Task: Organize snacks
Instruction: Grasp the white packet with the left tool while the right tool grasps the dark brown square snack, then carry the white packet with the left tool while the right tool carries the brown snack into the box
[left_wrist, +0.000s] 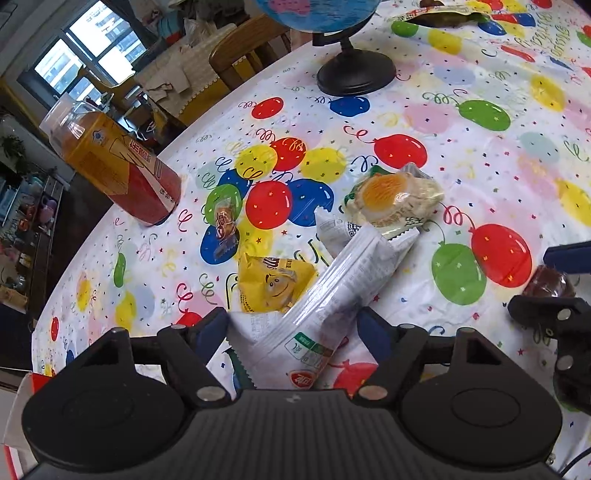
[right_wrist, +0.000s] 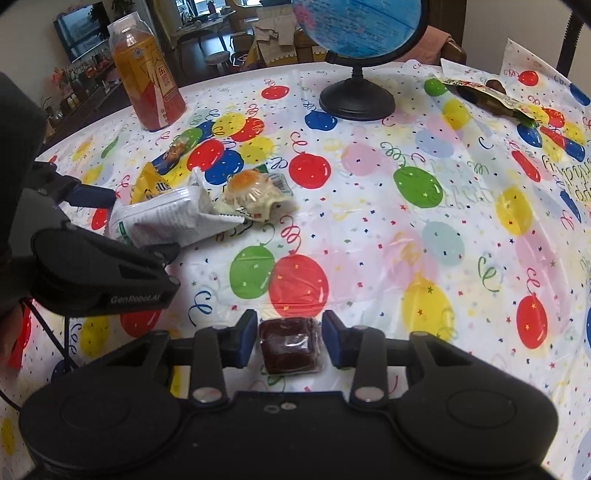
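Note:
A long white snack packet (left_wrist: 332, 291) lies slanted on the balloon-print tablecloth (left_wrist: 498, 173). My left gripper (left_wrist: 293, 326) straddles its near end, its blue pads close on either side, and is open. Beside the packet lie a yellow candy bag (left_wrist: 273, 284), an egg-topped pastry in clear wrap (left_wrist: 391, 199) and a small clear-wrapped sweet (left_wrist: 225, 221). In the right wrist view, a dark brown wrapped cake (right_wrist: 290, 347) rests on the cloth with my right gripper (right_wrist: 290, 328) shut on it, both pads against its sides. The left gripper (right_wrist: 142, 225) shows there around the white packet (right_wrist: 166, 218).
An orange drink bottle (right_wrist: 147, 81) stands at the table's far left edge. A globe on a black stand (right_wrist: 354, 96) is at the back middle. A brown snack pouch (right_wrist: 491, 96) lies far right. A wooden chair (left_wrist: 243, 48) stands beyond the table.

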